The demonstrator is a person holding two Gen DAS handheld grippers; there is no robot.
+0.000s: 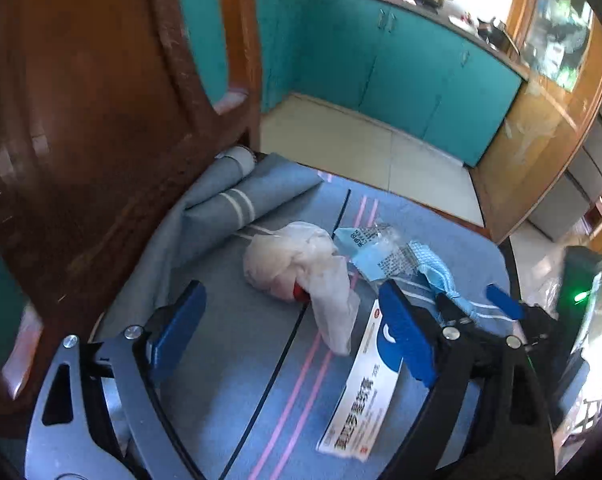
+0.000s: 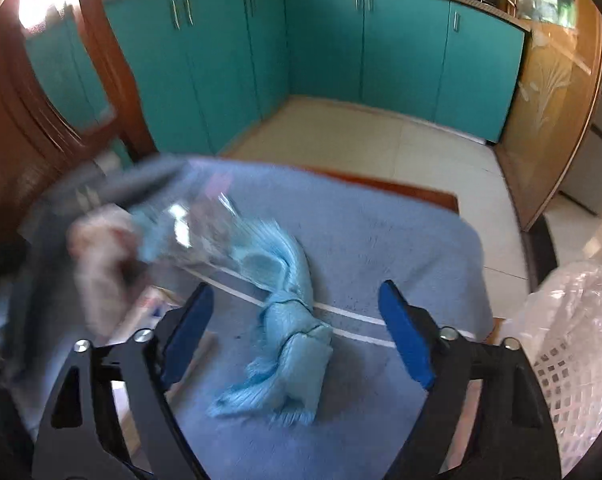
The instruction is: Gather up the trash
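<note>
Scanning from the left of the left wrist view, we see the left gripper (image 1: 297, 332) spread wide with nothing pinched, the crumpled white tissue (image 1: 301, 264) just ahead at frame centre and the white medicine box (image 1: 361, 392) by its right finger. In the right wrist view, our right gripper (image 2: 297, 332) also stands spread, straddling the knotted blue face mask (image 2: 297, 344) at lower centre. We should lower squarely, close on the knot, then carry it to the lined white basket (image 2: 573, 360) at the right edge.
</note>
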